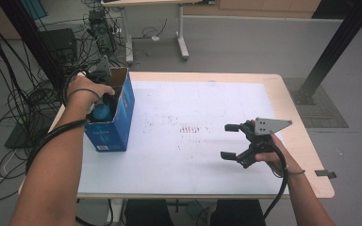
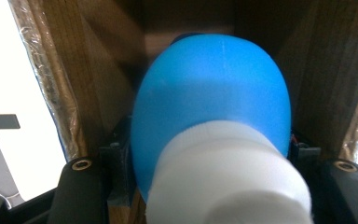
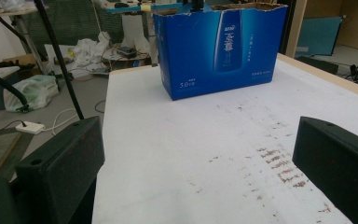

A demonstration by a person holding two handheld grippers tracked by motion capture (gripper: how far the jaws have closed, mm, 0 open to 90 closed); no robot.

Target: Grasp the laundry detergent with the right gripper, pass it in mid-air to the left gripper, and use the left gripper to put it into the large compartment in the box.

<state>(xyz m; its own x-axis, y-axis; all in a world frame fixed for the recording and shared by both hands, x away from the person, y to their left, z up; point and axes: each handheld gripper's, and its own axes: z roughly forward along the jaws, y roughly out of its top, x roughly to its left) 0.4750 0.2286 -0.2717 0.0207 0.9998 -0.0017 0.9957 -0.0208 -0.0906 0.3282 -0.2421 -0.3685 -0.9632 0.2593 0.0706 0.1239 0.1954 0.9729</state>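
An open-topped blue cardboard box (image 1: 119,126) stands on the left part of the white-covered table (image 1: 202,155). My left gripper (image 1: 104,100) reaches down into it and is shut on a rounded blue bottle (image 1: 101,112). In the left gripper view the blue bottle (image 2: 209,98), with its white cap (image 2: 228,177) nearest the camera, sits between my jaws inside the box's brown walls (image 2: 98,70). My right gripper (image 1: 225,141) hovers over the right part of the table, open and empty. In the right gripper view, the blue box (image 3: 219,51) stands well beyond my right gripper (image 3: 200,172).
Reddish-brown scuff marks (image 1: 191,128) dot the middle of the white sheet. Cables and equipment (image 1: 9,99) crowd the floor left of the table. A second table's legs (image 1: 183,42) stand behind, and a black post (image 1: 330,52) rises at the far right.
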